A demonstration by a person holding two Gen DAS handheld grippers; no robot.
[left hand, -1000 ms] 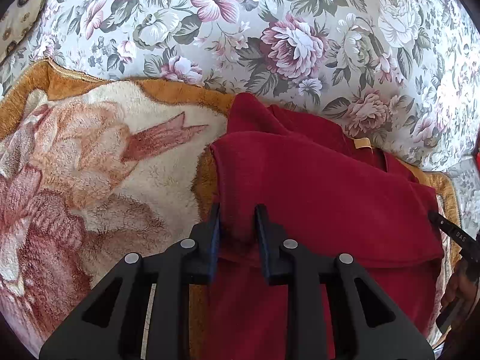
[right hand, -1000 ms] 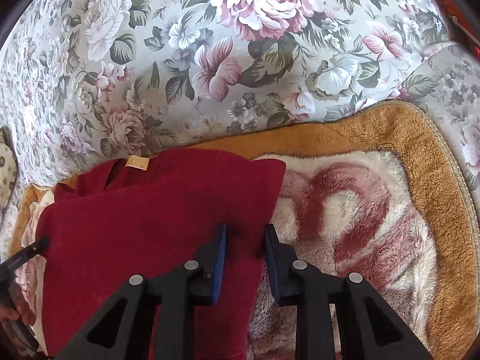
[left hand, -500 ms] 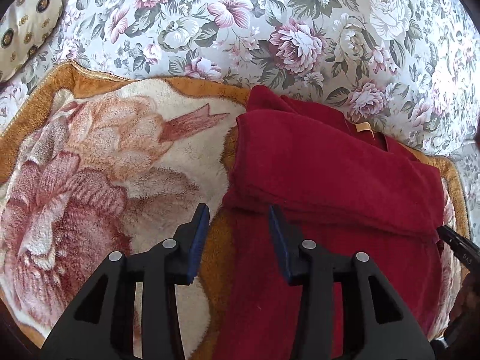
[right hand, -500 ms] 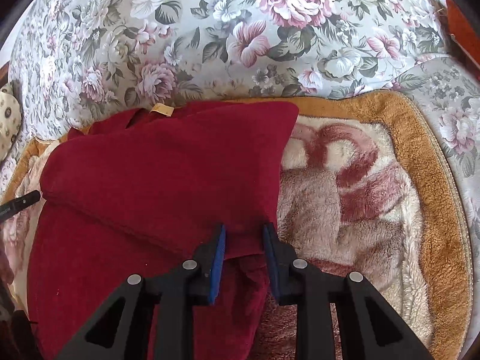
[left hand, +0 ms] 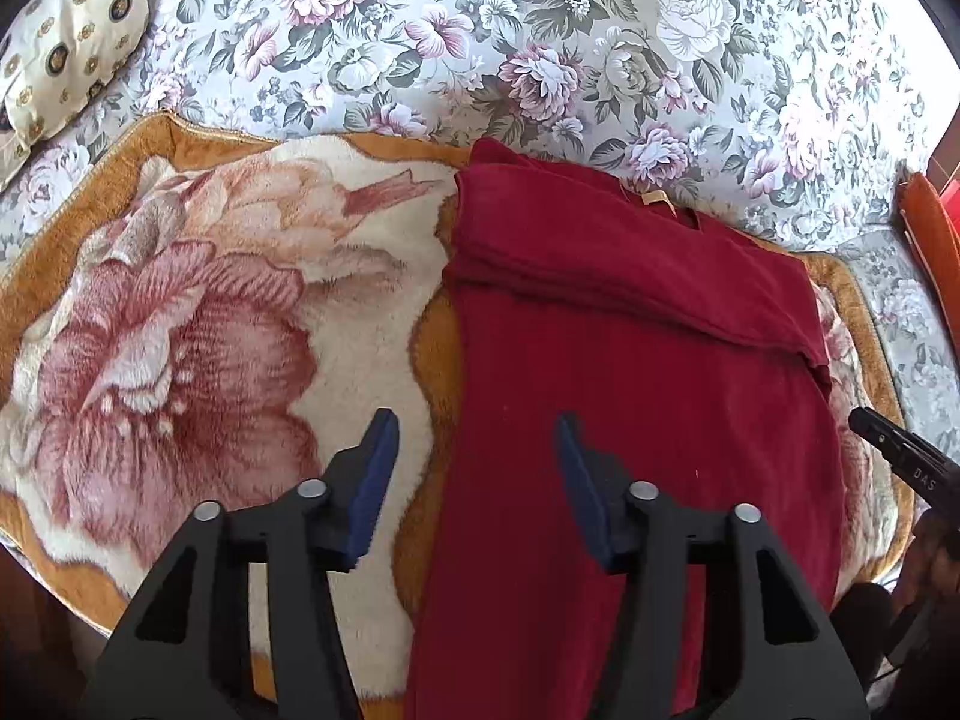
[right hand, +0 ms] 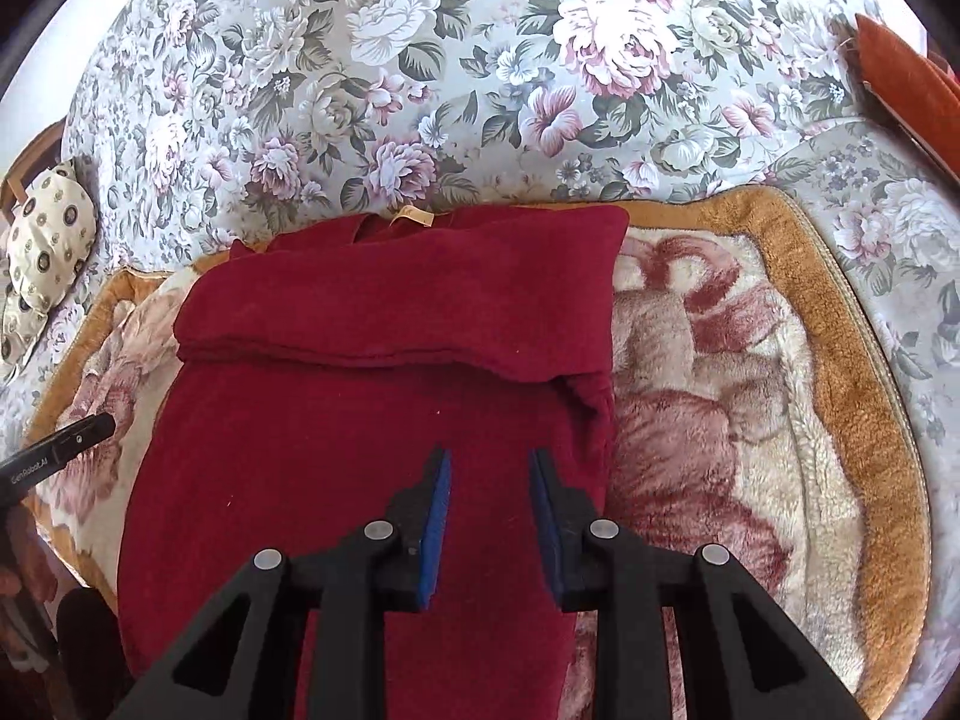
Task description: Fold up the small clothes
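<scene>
A dark red garment (left hand: 630, 390) lies flat on a plush flower-patterned blanket (left hand: 210, 330), its top part folded down over the body, with a tan label (left hand: 657, 201) at the far edge. It also shows in the right wrist view (right hand: 372, 408). My left gripper (left hand: 477, 456) is open and empty, above the garment's left edge. My right gripper (right hand: 489, 480) is open and empty, above the garment's right part. The right gripper's tip (left hand: 894, 450) shows at the left view's right edge; the left gripper's tip (right hand: 60, 456) shows at the right view's left edge.
The blanket (right hand: 750, 420) lies on a floral sofa cover (left hand: 540, 48). A cream patterned cushion (left hand: 66, 42) sits at the far left. An orange wooden piece (left hand: 933, 240) stands at the right edge.
Both grippers let go of the folded-over part of the garment, opened and pulled back toward me. The fold now lies flat on the garment.
</scene>
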